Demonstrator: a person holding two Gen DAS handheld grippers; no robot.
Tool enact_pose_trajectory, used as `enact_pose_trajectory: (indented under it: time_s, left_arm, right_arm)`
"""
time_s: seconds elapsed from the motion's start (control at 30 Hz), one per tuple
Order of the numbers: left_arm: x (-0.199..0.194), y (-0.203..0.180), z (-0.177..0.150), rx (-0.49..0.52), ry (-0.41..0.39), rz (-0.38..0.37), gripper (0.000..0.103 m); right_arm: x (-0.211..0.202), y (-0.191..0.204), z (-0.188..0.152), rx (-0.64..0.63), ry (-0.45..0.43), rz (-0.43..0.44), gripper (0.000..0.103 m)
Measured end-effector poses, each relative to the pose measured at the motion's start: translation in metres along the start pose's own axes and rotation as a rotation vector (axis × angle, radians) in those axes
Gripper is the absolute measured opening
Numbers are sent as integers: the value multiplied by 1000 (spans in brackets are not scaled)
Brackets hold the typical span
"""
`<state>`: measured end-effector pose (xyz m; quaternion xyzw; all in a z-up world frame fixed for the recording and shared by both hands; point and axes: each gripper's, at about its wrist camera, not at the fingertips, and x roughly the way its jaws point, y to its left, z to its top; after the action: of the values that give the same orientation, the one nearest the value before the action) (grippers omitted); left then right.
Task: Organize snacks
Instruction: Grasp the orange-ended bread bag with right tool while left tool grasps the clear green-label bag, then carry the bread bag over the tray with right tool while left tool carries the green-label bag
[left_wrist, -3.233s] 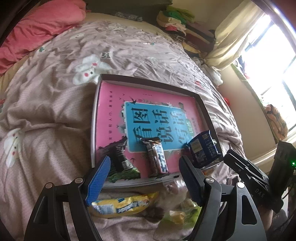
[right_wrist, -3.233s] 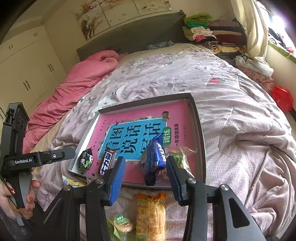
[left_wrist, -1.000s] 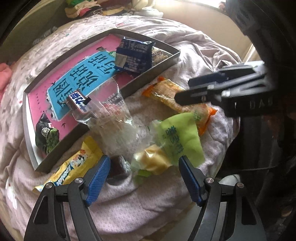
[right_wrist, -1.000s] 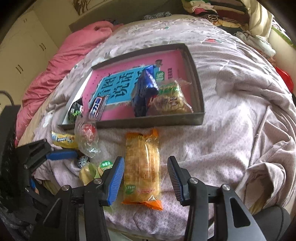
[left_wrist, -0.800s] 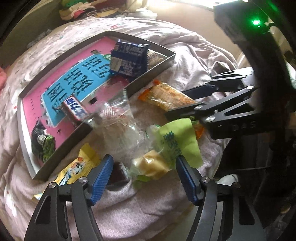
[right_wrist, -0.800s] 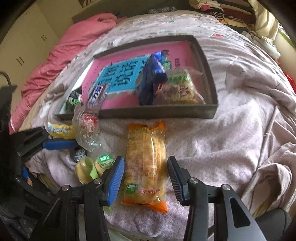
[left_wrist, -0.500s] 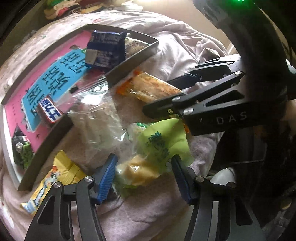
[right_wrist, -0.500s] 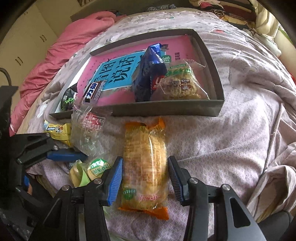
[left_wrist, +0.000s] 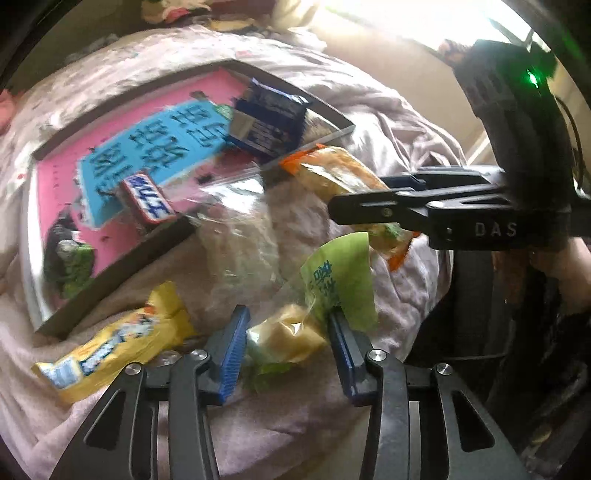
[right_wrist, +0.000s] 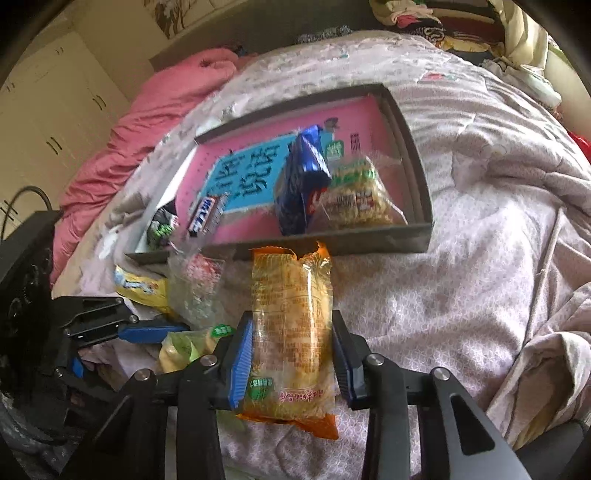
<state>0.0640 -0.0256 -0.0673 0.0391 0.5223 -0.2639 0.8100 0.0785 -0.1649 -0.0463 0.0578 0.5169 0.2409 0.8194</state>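
Note:
A grey tray (right_wrist: 332, 245) with a pink and blue book as its floor lies on the bed. It holds a blue cookie pack (right_wrist: 301, 184), a noodle bag (right_wrist: 354, 199), a chocolate bar (right_wrist: 203, 216) and a dark green packet (right_wrist: 160, 227). In front of the tray, my right gripper (right_wrist: 291, 354) has its jaws closing, pads against the sides of the orange bread pack (right_wrist: 291, 314). My left gripper (left_wrist: 286, 347) is also closing, and its pads touch the green-and-yellow snack pack (left_wrist: 284, 339).
A yellow packet (left_wrist: 110, 350) and a crumpled clear bag (left_wrist: 236, 243) lie on the quilt between the tray and my left gripper. A pink duvet (right_wrist: 147, 110) is heaped at the far left, folded clothes at the far right. The bed edge is just below both grippers.
Both pairs of jaws have narrowed, the left by a lot. The left gripper has come down around the green snack pack, and the right pads now touch the orange pack.

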Motion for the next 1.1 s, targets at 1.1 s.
enact_pose_trajectory:
  time_s: [1.1]
  left_arm:
    - [-104, 75, 21, -357, -307, 131, 45]
  right_arm:
    - [-43, 35, 30, -81, -189, 34, 39]
